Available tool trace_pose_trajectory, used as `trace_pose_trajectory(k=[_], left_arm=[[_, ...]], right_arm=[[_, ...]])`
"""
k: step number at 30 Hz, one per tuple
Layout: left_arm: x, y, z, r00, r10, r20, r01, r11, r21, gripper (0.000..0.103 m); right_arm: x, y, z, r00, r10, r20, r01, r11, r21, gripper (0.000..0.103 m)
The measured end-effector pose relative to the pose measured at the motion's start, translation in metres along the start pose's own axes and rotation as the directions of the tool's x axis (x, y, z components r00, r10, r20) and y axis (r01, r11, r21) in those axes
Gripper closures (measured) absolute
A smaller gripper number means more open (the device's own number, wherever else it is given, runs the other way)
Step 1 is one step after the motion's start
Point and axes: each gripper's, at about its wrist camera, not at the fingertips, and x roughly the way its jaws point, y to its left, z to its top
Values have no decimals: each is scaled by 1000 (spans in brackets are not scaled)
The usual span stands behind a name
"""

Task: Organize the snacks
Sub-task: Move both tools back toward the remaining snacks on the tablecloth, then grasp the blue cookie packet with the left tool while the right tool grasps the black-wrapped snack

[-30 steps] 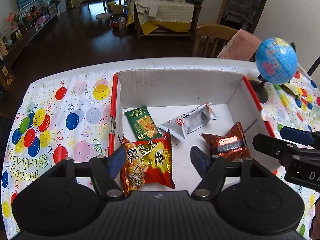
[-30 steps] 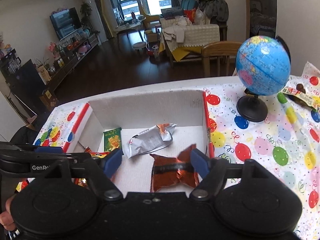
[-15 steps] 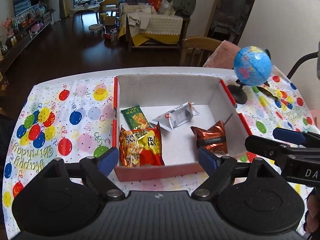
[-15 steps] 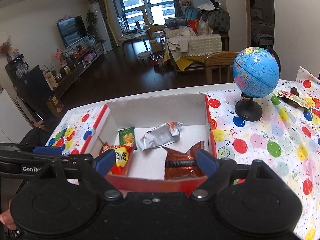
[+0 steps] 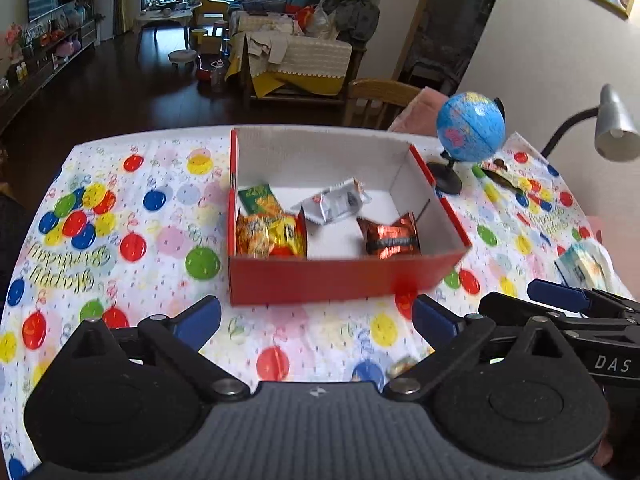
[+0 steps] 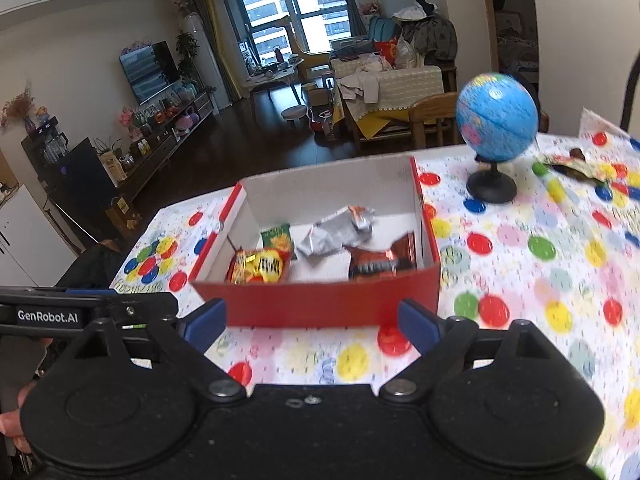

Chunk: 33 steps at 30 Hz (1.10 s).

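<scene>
A red cardboard box point(image 5: 340, 280) point(image 6: 320, 300) stands on the balloon-print tablecloth. Inside lie a red-and-yellow snack bag point(image 5: 272, 234) point(image 6: 260, 266), a green cracker pack point(image 5: 258, 199) point(image 6: 277, 237), a silver packet point(image 5: 332, 204) point(image 6: 336, 232) and a brown foil pack point(image 5: 390, 236) point(image 6: 378, 258). My left gripper point(image 5: 316, 318) hangs in front of the box, its jaws opening wide with nothing between them. My right gripper point(image 6: 310, 318) is beside it, jaws also opening and empty. It shows at the right edge of the left wrist view, right gripper point(image 5: 580, 304).
A blue globe point(image 5: 470, 132) point(image 6: 496, 120) on a black stand sits right of the box. A snack wrapper point(image 5: 504, 172) point(image 6: 576, 166) lies behind it. A pale packet point(image 5: 584, 266) lies at the table's right edge. A grey lamp point(image 5: 612, 124) leans in from the right. A wooden chair point(image 5: 380, 96) stands behind the table.
Both grippers have drawn back out of the box toward the near table edge and spread wider. The red-and-yellow bag and the brown foil pack stay lying in the box.
</scene>
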Motion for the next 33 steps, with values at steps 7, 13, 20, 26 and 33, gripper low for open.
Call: trace_pose_trajectory(k=[7,13,20,26,33], left_arm=[[-3,0,-36,999,-6,-49,7,1000,2,1],[6,0,-57,992,-21,-127,23,1000,11,1],[27,-4,-88,978,36,-204,-25,998,56,1],[42,-7,-106,967,28,-252,-5,996,91,1],[50,-24,-127,959,-16,-284,91,963,252,1]], right_arm=[[-16,1,-37,999,-41,25,41,999,10,2],[-15,-3,-64,996,-90,-27,91,996,26,9],[-5,-12,-93,986,-139,-94,143,989,44,14],[7,-24,-118,974,-173,-146,185,980,71,15],[22,-29,-132,959,-225,-172,231,973,12,21]])
